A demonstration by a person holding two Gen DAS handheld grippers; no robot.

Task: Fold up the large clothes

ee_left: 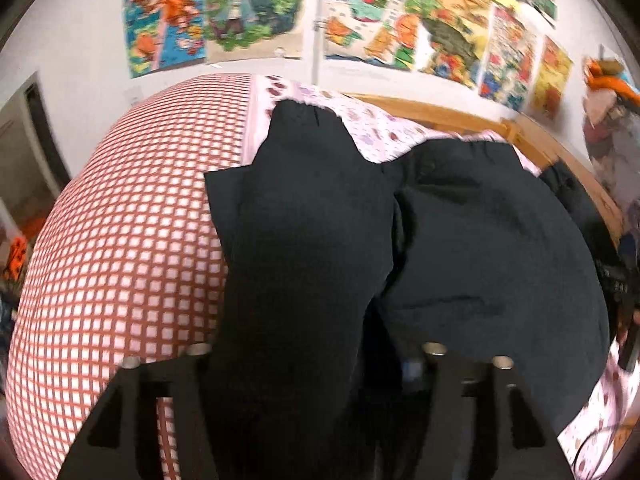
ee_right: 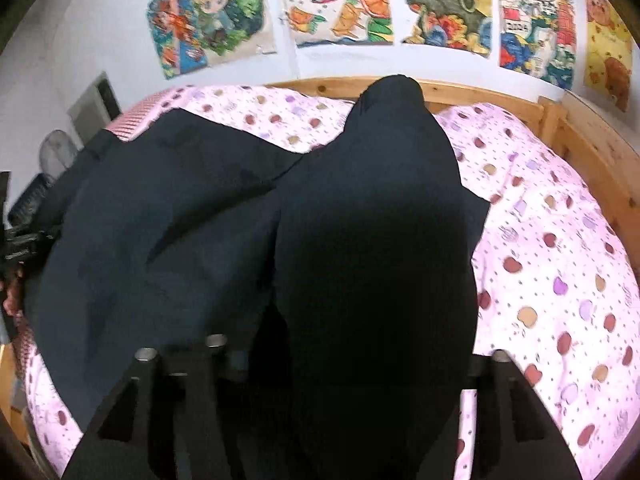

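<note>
Beside the dark garment (ee_left: pixel 480 240), only left view shows checked cloth (ee_left: pixel 120 240).

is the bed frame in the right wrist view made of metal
No, the bed frame behind the pink sheet is light knotty wood.

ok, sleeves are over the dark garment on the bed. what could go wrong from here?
1. Dark sleeve lies between the fingers of the left gripper; pulling back could snag it and drag the fold open.
2. Same at the right gripper: its sleeve drapes between the fingers.
3. The garment body looks wrinkled under the sleeves, so the next fold may come out lumpy.
</note>
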